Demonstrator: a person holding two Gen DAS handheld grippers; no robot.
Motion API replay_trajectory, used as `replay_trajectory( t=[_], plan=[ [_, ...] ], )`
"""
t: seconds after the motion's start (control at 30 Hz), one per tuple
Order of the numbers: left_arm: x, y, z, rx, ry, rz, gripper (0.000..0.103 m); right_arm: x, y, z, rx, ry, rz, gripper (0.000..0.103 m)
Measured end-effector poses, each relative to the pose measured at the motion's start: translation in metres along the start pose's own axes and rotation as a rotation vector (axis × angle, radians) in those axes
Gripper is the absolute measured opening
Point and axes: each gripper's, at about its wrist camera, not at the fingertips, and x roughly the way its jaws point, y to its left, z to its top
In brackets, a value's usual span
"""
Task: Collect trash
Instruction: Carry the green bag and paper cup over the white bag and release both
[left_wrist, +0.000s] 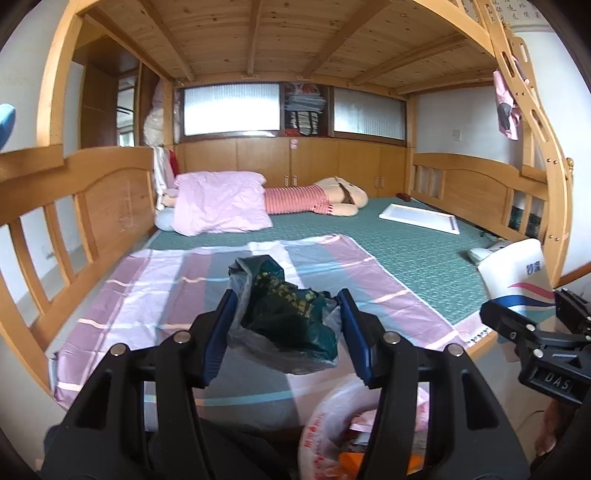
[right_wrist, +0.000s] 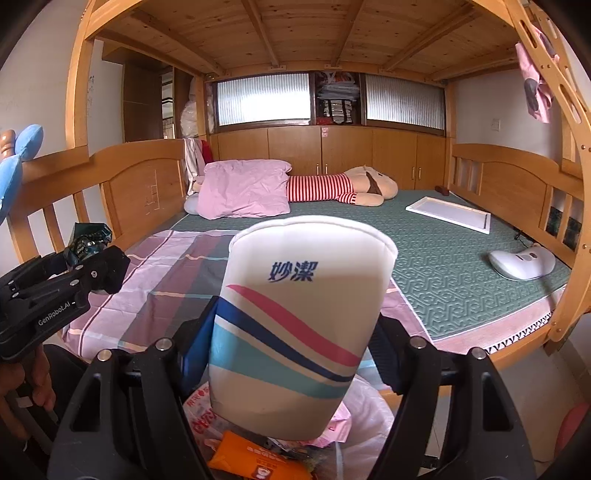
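My left gripper (left_wrist: 286, 325) is shut on a crumpled dark green wrapper in clear plastic (left_wrist: 291, 314), held above the bed's front edge. It also shows at the left of the right wrist view (right_wrist: 88, 242). My right gripper (right_wrist: 295, 332) is shut on a white paper cup with pink, blue and teal stripes (right_wrist: 295, 321), upside-down. The cup shows at the right of the left wrist view (left_wrist: 517, 273). Below both grippers is an open white trash bag (right_wrist: 362, 413) holding an orange packet (right_wrist: 251, 458) and other wrappers; it shows in the left wrist view too (left_wrist: 332, 417).
A wooden bunk bed frame (left_wrist: 110, 192) surrounds a green mattress (left_wrist: 406, 251) with a pink striped sheet (left_wrist: 155, 288), a pink pillow (left_wrist: 221, 206), a striped plush toy (left_wrist: 317, 195), a white board (right_wrist: 450, 214) and a white device (right_wrist: 521, 262).
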Motion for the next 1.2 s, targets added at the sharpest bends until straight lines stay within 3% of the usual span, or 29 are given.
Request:
replay_trajectory(
  t=[0.27, 0.57, 0.8, 0.93, 1.0, 1.07, 1.2],
  plan=[
    [0.002, -0.018, -0.01, 0.02, 0.025, -0.058, 0.056, -0.009, -0.012, -0.005, 0.015, -0.002, -0.014, 0.073],
    [0.012, -0.022, -0.016, 0.032, 0.051, -0.074, 0.056, -0.001, -0.017, -0.013, 0.035, 0.038, -0.01, 0.073],
    [0.015, -0.023, -0.017, 0.028, 0.061, -0.076, 0.056, 0.024, -0.012, -0.038, 0.036, 0.163, 0.009, 0.073],
    [0.018, -0.024, -0.018, 0.027, 0.074, -0.084, 0.056, 0.042, -0.015, -0.055, 0.085, 0.267, 0.071, 0.077],
    [0.02, -0.024, -0.02, 0.025, 0.084, -0.094, 0.056, 0.041, -0.018, -0.055, 0.101, 0.26, 0.053, 0.088],
    [0.023, -0.025, -0.022, 0.023, 0.096, -0.105, 0.056, 0.034, -0.025, -0.05, 0.13, 0.226, 0.025, 0.091],
    [0.032, -0.029, -0.028, 0.022, 0.137, -0.149, 0.057, 0.017, -0.047, -0.043, 0.202, 0.145, -0.044, 0.092]
  ],
)
